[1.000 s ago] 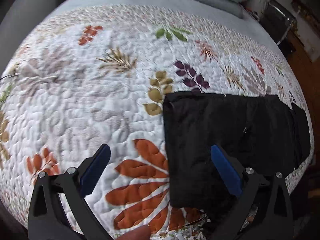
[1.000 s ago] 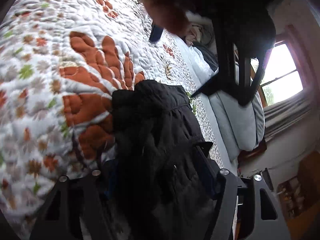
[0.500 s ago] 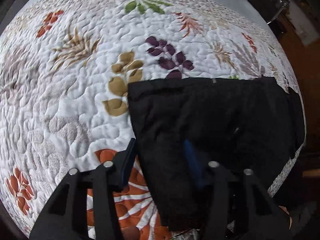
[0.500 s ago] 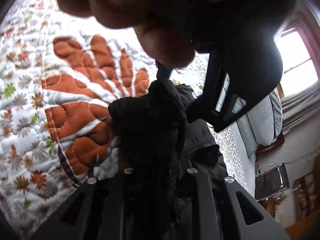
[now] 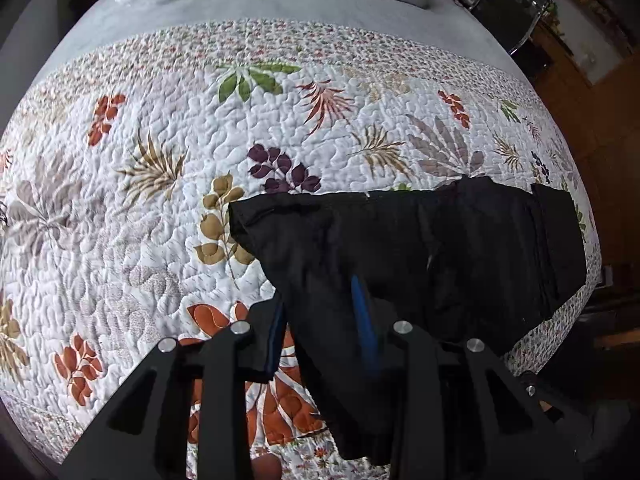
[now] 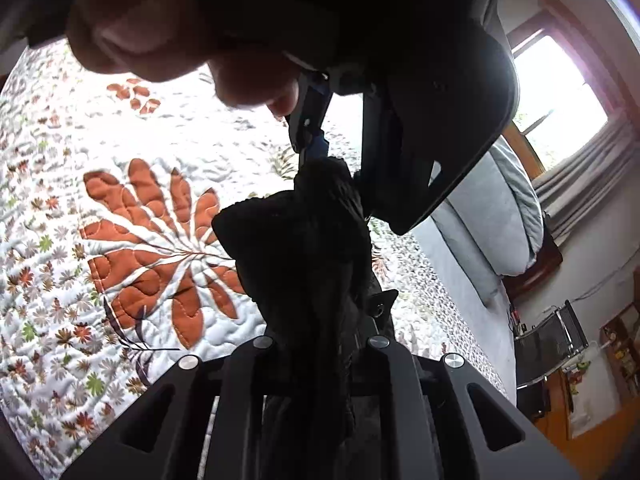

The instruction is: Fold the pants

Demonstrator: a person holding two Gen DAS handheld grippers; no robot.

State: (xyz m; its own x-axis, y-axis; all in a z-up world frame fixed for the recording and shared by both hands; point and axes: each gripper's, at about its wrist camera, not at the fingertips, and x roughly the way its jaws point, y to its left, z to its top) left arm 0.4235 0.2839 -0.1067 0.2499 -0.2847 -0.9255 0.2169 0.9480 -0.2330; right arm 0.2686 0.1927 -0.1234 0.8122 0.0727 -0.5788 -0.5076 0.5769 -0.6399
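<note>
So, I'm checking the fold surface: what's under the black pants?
The floral quilt lies under the black pants; its leaf prints show all around them. The near end is pinched in the left claw. Whatever lies directly beneath the cloth is covered.

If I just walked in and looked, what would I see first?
First the black pants, dark against a white quilt covered in leaves, lying on its right side. The left gripper pinches their near edge, lifting it. The right gripper clamps a bunched end beside a big orange leaf.
</note>
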